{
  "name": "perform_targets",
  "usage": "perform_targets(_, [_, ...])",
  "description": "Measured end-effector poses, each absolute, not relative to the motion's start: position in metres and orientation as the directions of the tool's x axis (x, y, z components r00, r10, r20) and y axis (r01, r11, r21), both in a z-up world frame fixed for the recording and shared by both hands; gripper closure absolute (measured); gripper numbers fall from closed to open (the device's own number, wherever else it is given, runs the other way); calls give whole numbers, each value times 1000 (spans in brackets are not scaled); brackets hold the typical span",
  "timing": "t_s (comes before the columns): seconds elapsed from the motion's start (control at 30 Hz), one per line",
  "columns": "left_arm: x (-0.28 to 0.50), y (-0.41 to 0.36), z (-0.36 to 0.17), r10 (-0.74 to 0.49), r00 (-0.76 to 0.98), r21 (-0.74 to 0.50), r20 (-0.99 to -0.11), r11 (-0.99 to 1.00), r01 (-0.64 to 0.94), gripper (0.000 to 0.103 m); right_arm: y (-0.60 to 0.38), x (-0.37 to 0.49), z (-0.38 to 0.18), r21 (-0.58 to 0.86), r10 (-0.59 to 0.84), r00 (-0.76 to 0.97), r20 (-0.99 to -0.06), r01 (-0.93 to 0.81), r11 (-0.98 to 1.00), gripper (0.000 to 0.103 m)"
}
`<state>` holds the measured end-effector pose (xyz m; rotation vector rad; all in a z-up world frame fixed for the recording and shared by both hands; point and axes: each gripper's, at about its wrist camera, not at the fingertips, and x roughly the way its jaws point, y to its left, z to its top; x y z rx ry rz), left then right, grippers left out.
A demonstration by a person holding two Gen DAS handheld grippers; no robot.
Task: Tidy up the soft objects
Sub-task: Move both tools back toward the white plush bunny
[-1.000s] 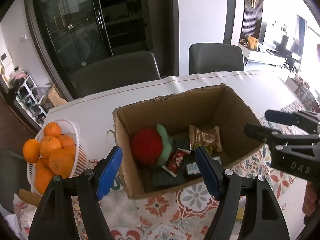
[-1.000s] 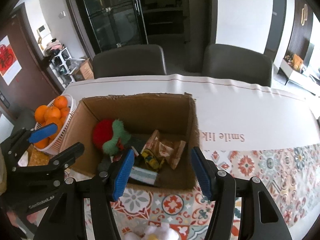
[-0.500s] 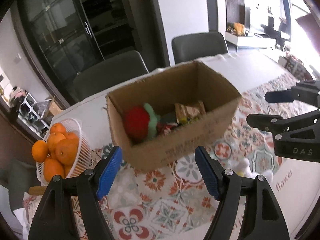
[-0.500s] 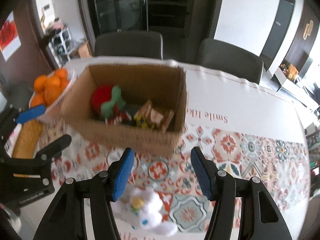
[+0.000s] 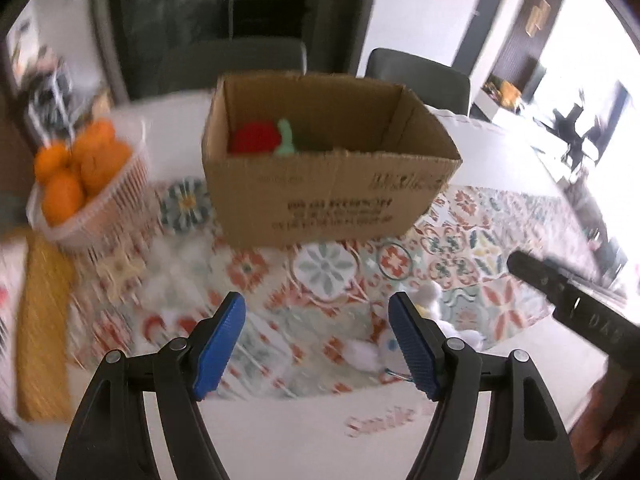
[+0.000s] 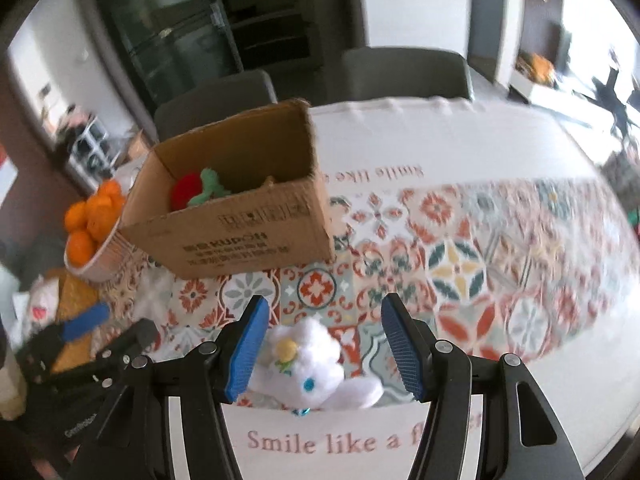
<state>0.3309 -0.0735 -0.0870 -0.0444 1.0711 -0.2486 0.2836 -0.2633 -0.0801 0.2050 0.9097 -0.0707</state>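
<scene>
A white plush toy (image 6: 316,360) with a yellow dot and blue eye lies on the patterned tablecloth near the front edge. My right gripper (image 6: 324,344) hovers over it, open, with the toy between the blue pads (image 6: 246,344) and untouched by them. The left gripper (image 5: 318,340) is open and empty over the cloth; the white plush toy (image 5: 432,320) peeks out beside its right finger. The cardboard box (image 5: 332,184) stands further back, open-topped, holding a red and green plush (image 5: 260,140). From the right wrist view, the box (image 6: 240,232) and red plush (image 6: 188,192) sit at upper left.
A white basket of oranges (image 5: 80,184) stands left of the box, with a yellow mat (image 5: 40,320) in front of it. Two grey chairs (image 6: 404,72) stand behind the table. The other gripper (image 5: 568,304) enters at the right; the cloth stretches away to the right.
Both grippers have drawn back from over the box toward the table's near edge. The white plush has come into view and now lies between the right gripper's fingers.
</scene>
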Motion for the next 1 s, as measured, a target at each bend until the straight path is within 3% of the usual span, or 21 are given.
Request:
perform_targets(0.07, [329,-76,-97,-255,405,-217,-878,966,138,36,-270,275,-88,188,18,610,-792,215,958,43])
perform_targets(0.5, [320,-81,-154,-420,244,-465,-874,868,-175,43,-304,235,-144,493,90,604,-792,546,678,43])
perform_targets(1.0, [313,-85,-189,-430,195,-468,-882,851,-239,59,-310,229,-194,565,173,564,-807,653,504,44])
